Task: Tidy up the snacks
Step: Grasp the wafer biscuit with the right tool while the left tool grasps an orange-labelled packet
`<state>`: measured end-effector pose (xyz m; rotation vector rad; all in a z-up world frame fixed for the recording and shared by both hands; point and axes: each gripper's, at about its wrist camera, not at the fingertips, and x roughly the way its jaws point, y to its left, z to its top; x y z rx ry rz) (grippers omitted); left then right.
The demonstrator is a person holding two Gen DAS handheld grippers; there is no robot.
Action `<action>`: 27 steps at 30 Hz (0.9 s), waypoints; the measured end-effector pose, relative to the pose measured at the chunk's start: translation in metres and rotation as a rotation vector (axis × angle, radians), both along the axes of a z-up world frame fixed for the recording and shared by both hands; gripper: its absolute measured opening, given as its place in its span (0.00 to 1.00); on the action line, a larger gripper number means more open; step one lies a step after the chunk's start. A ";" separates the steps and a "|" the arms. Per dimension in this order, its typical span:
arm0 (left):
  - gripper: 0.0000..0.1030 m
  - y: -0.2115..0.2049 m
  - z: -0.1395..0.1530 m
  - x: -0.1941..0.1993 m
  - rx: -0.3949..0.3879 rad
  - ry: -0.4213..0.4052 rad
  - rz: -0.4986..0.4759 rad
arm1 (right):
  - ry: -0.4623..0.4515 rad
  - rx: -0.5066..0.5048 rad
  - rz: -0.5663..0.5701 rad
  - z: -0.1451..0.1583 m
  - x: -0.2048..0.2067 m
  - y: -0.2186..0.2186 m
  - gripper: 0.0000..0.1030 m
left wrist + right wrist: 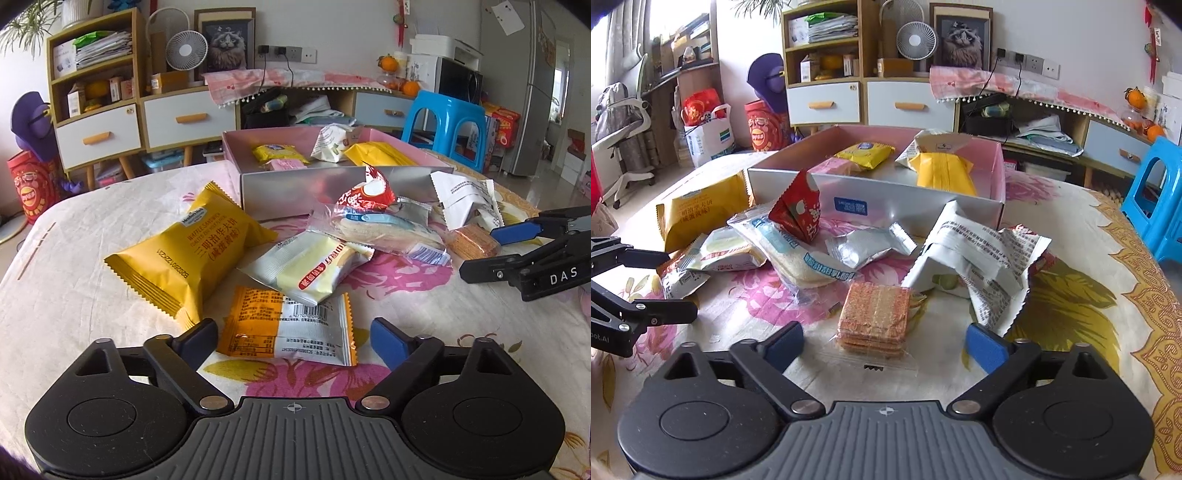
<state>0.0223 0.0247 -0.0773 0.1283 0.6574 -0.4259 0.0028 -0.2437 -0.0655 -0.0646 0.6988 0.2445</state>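
Several snack packets lie loose on the floral tablecloth in front of a pink-lined box (236, 142) (997, 177) that holds a few packets. My left gripper (293, 338) is open, its fingers on either side of an orange-and-white packet (291, 326). A big yellow waffle packet (188, 251) lies to its left. My right gripper (886, 341) is open, with a clear-wrapped stack of orange crackers (873, 314) between its fingers. It also shows in the left wrist view (484, 251) by the crackers (471, 242).
A red packet (799, 210), a clear rice-cracker bag (798, 254), a silver packet (864, 245) and a white printed bag (975, 258) lie before the box. A blue stool (1156, 199) stands right of the table. Cabinets line the back wall.
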 end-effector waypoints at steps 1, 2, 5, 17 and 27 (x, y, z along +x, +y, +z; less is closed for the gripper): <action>0.82 0.001 0.000 0.000 -0.001 -0.001 0.002 | -0.005 0.001 -0.001 0.000 0.000 -0.001 0.73; 0.78 0.001 0.001 0.000 -0.002 -0.003 0.005 | -0.008 0.002 -0.003 0.001 0.000 -0.002 0.71; 0.73 0.002 0.002 0.000 -0.003 -0.003 0.011 | -0.019 0.004 -0.010 0.002 0.000 -0.002 0.58; 0.55 0.006 0.010 0.001 -0.030 0.016 0.013 | -0.039 -0.007 -0.001 0.006 -0.001 0.002 0.27; 0.55 0.012 0.019 -0.005 -0.034 0.017 0.026 | -0.061 -0.015 0.011 0.013 -0.004 0.004 0.26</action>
